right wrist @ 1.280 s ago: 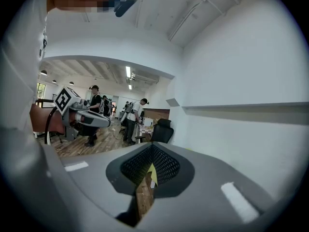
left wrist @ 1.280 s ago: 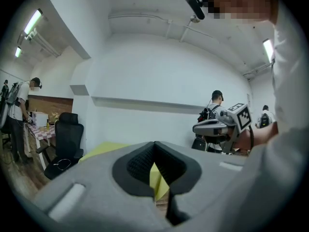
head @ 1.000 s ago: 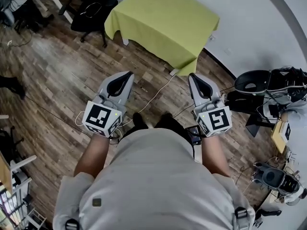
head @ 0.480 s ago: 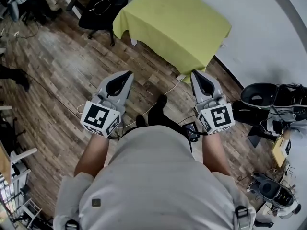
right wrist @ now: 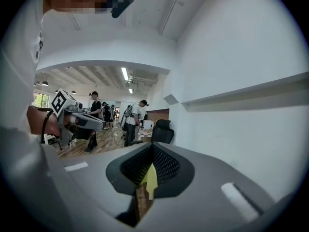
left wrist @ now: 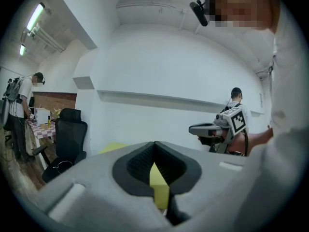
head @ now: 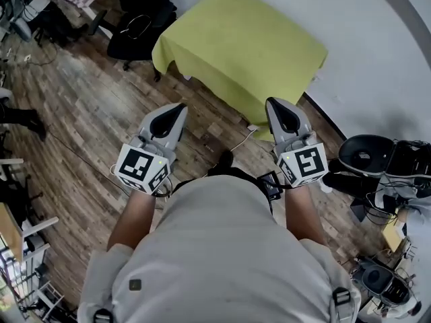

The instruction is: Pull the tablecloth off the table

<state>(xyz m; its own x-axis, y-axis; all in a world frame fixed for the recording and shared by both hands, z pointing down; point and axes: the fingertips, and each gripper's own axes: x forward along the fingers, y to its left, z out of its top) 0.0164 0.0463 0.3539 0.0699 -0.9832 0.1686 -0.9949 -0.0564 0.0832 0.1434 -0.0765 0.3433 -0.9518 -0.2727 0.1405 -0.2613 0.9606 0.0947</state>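
Observation:
A yellow-green tablecloth (head: 242,42) covers a small table against the white wall, its edges hanging down on every side. My left gripper (head: 176,110) and my right gripper (head: 277,106) are held side by side over the wooden floor, pointing at the table's near side and still short of it. Both are shut, with nothing between the jaws. In the left gripper view the jaws (left wrist: 154,146) meet, and a strip of the tablecloth (left wrist: 158,185) shows beyond them. The right gripper view shows the same: closed jaws (right wrist: 152,149) with a sliver of the tablecloth (right wrist: 149,180) ahead.
A black office chair (head: 138,25) stands left of the table. A white cable (head: 239,140) runs over the floor towards the table's near corner. Black equipment (head: 377,157) lies at the right by the wall. Several people stand at desks further back (right wrist: 130,120).
Both grippers have moved forward together towards the table, which now looks larger and nearer. Their jaws stayed shut.

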